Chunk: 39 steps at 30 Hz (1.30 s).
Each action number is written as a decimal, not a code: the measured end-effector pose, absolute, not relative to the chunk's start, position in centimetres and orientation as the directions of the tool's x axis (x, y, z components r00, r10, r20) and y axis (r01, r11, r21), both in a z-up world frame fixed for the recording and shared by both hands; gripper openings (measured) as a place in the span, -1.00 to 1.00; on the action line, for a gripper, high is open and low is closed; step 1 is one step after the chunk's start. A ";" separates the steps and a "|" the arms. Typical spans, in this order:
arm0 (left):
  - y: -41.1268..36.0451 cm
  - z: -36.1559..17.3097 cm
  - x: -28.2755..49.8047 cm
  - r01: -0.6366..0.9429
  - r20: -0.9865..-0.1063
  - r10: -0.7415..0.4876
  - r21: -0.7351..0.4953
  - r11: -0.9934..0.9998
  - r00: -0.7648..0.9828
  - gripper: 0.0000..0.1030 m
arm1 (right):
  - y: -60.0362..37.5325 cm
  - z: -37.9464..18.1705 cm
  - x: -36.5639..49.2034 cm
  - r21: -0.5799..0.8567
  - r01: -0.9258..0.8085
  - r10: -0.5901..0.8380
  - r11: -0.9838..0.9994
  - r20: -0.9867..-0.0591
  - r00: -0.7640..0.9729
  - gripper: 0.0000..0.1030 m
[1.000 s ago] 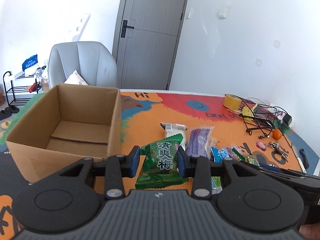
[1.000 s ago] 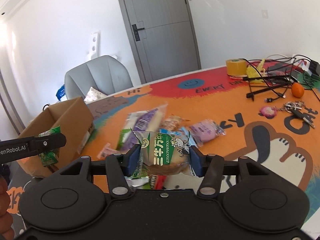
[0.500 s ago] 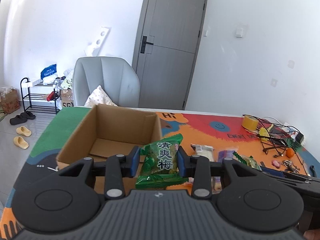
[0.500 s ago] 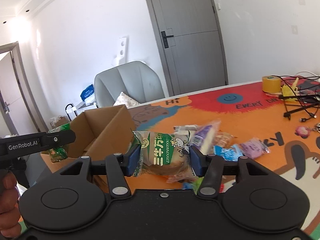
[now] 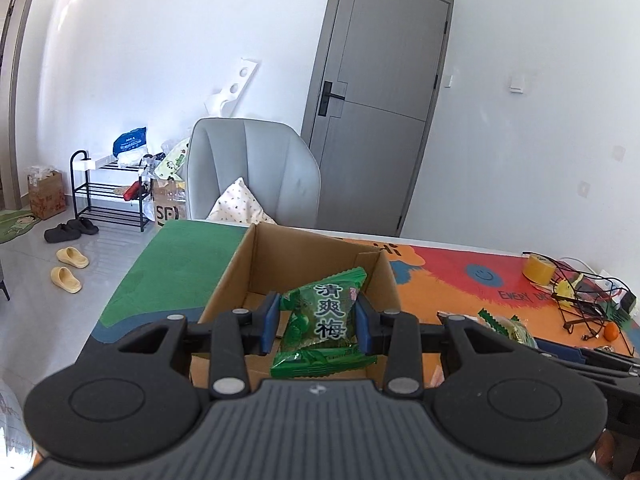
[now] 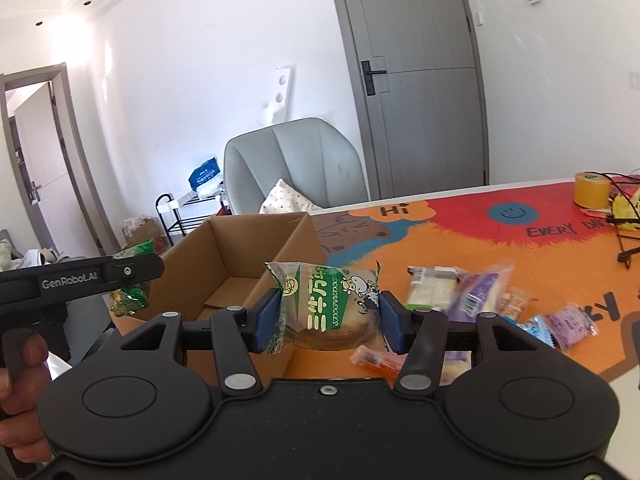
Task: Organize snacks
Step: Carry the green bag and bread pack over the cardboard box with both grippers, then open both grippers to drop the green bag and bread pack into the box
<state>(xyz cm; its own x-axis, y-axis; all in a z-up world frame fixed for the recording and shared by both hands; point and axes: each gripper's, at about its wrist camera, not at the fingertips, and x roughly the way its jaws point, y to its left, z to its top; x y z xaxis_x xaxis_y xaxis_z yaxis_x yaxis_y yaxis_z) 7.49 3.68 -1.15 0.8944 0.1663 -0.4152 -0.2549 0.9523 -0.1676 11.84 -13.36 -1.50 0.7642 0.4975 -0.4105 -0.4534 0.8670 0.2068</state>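
Nearest in the left wrist view, the left gripper (image 5: 316, 328) has its blue pads pressed on a green plum-candy packet (image 5: 325, 320), held above the near wall of the cardboard box (image 5: 224, 292). The box's floor shows bare behind the packet. The right wrist view shows this gripper from the side: a black bar with the green packet hanging at its tip, to the left of the box, and a person's hand (image 6: 20, 372) on its grip.

The right gripper (image 6: 329, 320) clamps a green-and-white cake packet (image 6: 330, 304), held at the box's right near corner. Only this view shows the loose snack pile (image 6: 480, 300) on the orange mat (image 6: 440, 248), to the right of the box.

Beyond the box stands a grey chair (image 5: 256, 176). The left view alone shows the shoe rack (image 5: 104, 196) and slippers (image 5: 70, 268), left of the box.
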 end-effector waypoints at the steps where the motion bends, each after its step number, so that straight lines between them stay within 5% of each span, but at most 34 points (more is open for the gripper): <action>1: 4.0 -1.2 7.7 -0.257 -0.415 0.168 -0.169 0.951 0.894 -0.27 | -12.9 -1.4 12.0 0.206 -0.458 0.502 0.864 -0.408 0.763 0.02; 11: 7.0 -1.5 10.5 -0.293 -0.445 0.181 -0.195 0.936 0.877 -0.25 | -9.8 -0.6 13.4 0.208 -0.498 0.539 0.842 -0.394 0.745 0.02; 33: 11.4 -1.3 7.9 -0.375 -0.465 0.215 -0.286 0.882 0.859 0.15 | -4.0 -0.3 15.3 0.218 -0.565 0.600 0.796 -0.410 0.687 0.04; 39: 11.6 -1.5 7.1 -0.407 -0.473 0.245 -0.276 0.871 0.846 0.52 | -3.9 0.0 15.2 0.248 -0.561 0.611 0.790 -0.395 0.686 0.46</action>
<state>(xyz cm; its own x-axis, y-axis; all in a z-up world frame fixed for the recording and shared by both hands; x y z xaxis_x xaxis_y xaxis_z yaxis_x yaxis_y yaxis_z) 7.14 11.62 -1.48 0.8460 0.2455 -0.4734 -0.4070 0.8708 -0.2758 15.22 -3.89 0.02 0.6855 0.6113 -0.3954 -0.5609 0.7897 0.2484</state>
